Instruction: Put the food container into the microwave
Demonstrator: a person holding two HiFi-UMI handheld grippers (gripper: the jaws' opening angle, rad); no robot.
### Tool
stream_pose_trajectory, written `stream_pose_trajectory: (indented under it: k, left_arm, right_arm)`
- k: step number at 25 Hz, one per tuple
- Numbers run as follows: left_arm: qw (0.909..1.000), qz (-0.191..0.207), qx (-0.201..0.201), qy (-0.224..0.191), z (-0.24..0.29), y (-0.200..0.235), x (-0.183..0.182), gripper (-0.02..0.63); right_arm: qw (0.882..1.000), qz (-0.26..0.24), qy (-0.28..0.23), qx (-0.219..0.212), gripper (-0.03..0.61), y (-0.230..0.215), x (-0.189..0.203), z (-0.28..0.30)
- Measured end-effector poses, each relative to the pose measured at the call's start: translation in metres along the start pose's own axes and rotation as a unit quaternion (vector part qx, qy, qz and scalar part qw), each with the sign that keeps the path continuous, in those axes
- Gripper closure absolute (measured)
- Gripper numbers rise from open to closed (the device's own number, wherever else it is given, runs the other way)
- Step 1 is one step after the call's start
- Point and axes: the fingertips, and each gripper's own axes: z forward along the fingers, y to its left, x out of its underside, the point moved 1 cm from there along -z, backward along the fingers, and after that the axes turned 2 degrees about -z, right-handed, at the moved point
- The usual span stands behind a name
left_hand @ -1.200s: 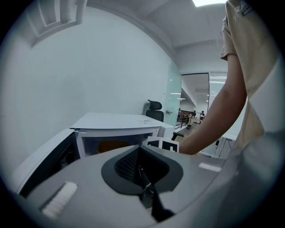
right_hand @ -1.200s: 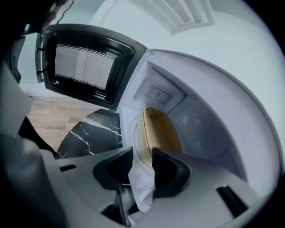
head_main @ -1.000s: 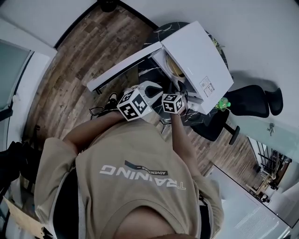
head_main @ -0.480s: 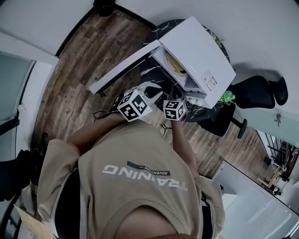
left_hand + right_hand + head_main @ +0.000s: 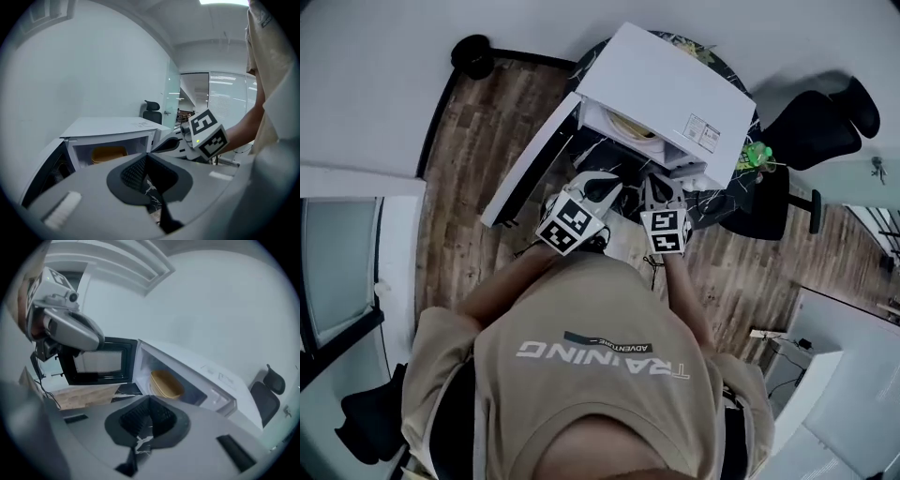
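Microwave point(image 5: 675, 84), white, stands on a dark marbled table point(image 5: 717, 202) with its door point(image 5: 530, 164) swung wide open, out to the left in the head view. Container point(image 5: 165, 384), a shallow tan tub, sits inside the cavity, well clear of both grippers. Left gripper point(image 5: 147, 157) hovers in front of the open cavity with its jaws clenched tip to tip and nothing between them. Through the gap below the tips, only the marbled table shows. Right gripper point(image 5: 149, 401) hangs just beside it, also before the opening and angled down toward the table. Its jaws have just been closing and now meet, empty. In the head view the two grippers sit side by side at the table's near edge, the left one nearer the door and the right one nearer the microwave's right end. Neither touches the microwave or the container. A black chair point(image 5: 806, 117) stands beyond the table on the right. A small green thing point(image 5: 757, 155) lies on the table by the microwave's right corner. Wood floor point(image 5: 478, 141) spreads out under the door. The person's tan shirt point(image 5: 600, 375) fills the lower part of the head view.
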Motion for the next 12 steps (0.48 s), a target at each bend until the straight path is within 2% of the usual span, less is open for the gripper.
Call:
stream_pose_trajectory:
  k: [3,8,12]
  left_arm:
    - [0.9999,0.009,0.003,0.007,0.0,-0.002,-0.007,0.623]
    - [0.9997,0.018,0.013,0.012,0.005,-0.011,-0.015,0.623]
    - [0.9992,0.034,0.018,0.004,0.013,-0.014,-0.032,0.623]
  right_arm:
    - [1.0,0.006,-0.021,0.002,0.568,-0.007,-0.009,-0.017]
    - [0.997,0.065,-0.024,-0.015,0.568,-0.01,0.001,-0.035]
    - [0.994,0.097,-0.049,-0.024,0.568,-0.016,-0.009,-0.049]
